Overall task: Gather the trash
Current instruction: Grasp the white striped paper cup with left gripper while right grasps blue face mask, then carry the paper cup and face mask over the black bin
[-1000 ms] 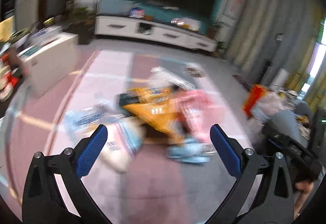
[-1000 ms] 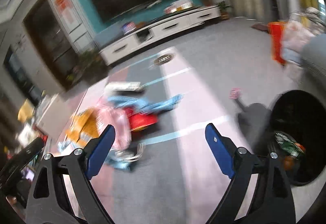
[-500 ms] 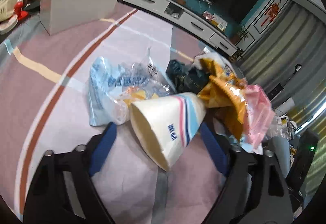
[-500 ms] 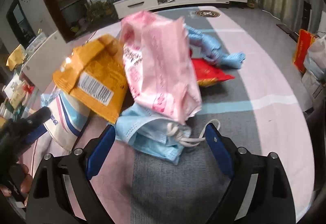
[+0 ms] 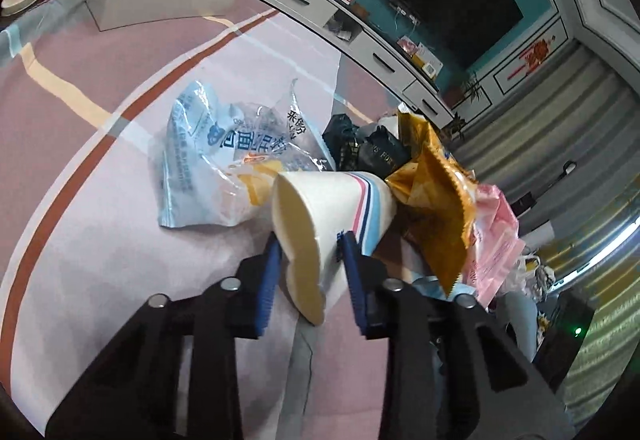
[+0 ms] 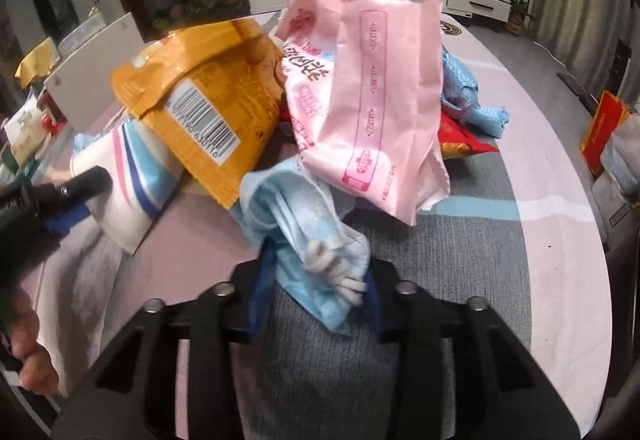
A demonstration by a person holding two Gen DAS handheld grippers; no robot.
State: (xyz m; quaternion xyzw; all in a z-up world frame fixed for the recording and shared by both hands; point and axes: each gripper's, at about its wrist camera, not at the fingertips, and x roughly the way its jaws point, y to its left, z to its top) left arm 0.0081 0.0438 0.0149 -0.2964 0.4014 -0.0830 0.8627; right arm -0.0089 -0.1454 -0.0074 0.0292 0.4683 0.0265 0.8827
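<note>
Left wrist view: left gripper (image 5: pixel 308 260) jaws just closed, now clamped on paper cup (image 5: pixel 320 216) rim, cup lying on its side against trash pile on rug (image 5: pixel 100 240). Right wrist view: right gripper (image 6: pixel 316 276) jaws just closed too, pinching blue face mask (image 6: pixel 304 236) below pink wrapper (image 6: pixel 368 100) and orange wrapper (image 6: pixel 208 100). Both pieces secured, ready to lift toward a bin. Both grippers angled down, side by side.

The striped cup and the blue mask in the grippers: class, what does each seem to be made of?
Striped cup: apparently matte paper, since its rim dents between the pads. Blue mask: probably soft nonwoven fabric, pleated and limp, with white elastic loops.
</note>
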